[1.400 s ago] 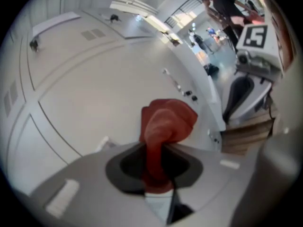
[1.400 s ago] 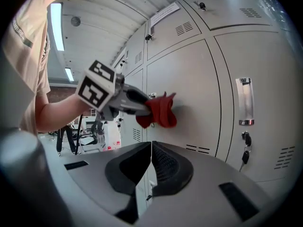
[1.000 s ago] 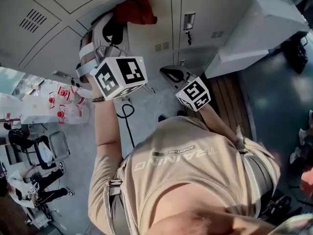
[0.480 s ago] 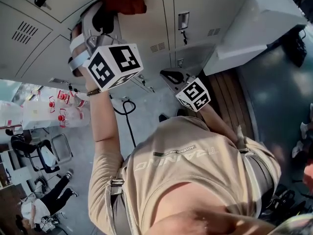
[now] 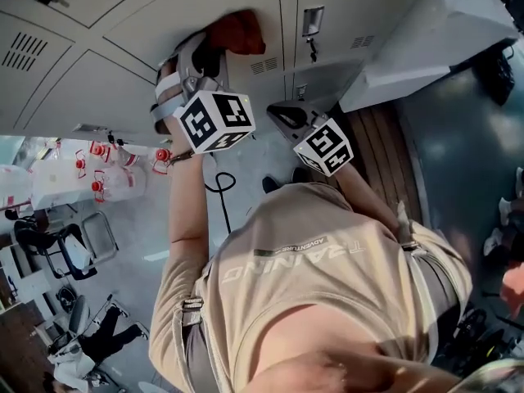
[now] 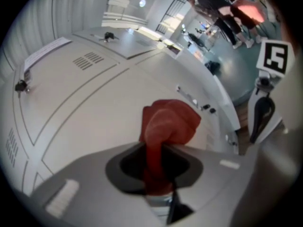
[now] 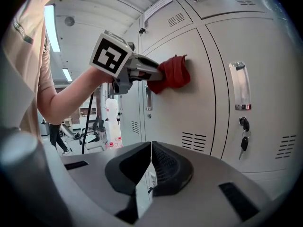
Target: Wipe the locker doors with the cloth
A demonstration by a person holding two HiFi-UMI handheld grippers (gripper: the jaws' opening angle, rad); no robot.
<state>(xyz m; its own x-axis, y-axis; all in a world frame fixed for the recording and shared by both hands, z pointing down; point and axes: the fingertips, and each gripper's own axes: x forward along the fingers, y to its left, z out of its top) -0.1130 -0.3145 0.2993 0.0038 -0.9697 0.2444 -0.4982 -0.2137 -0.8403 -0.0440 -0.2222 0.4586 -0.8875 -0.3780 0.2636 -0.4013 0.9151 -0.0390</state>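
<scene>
Starting with the head view: the left gripper (image 5: 206, 54) sits at the upper middle of the frame, clamped on a red cloth (image 5: 236, 31) and pushing it against a grey locker door (image 5: 139, 35). The arm reaches well out from the body, which I'd guess is to put some weight behind the wipe. The right gripper (image 5: 286, 121) hangs just right of centre, closer to the person's shirt (image 5: 327, 285) and off the door. It looks parked there to leave the wiping arm room.

Left gripper view: the jaws are pinched on a narrow neck of cloth at lower centre. The rest bunches out past the tips into a wad in the middle of the frame. That makes sense to me, since fabric rather than plastic is what meets the paint. The wad lies on the plain panel, clear of the vents (image 6: 88, 59) at upper left. The other gripper's marker cube shows at the right edge.

Right gripper view: the jaws are together at the bottom centre with nothing between them, just the lockers beyond. Upper centre you see the cloth from the side, pressed onto the door, left of a handle (image 7: 239, 86) and a bunch of keys (image 7: 244, 138). By my read the wiping is under way, with lots of door not yet covered.
</scene>
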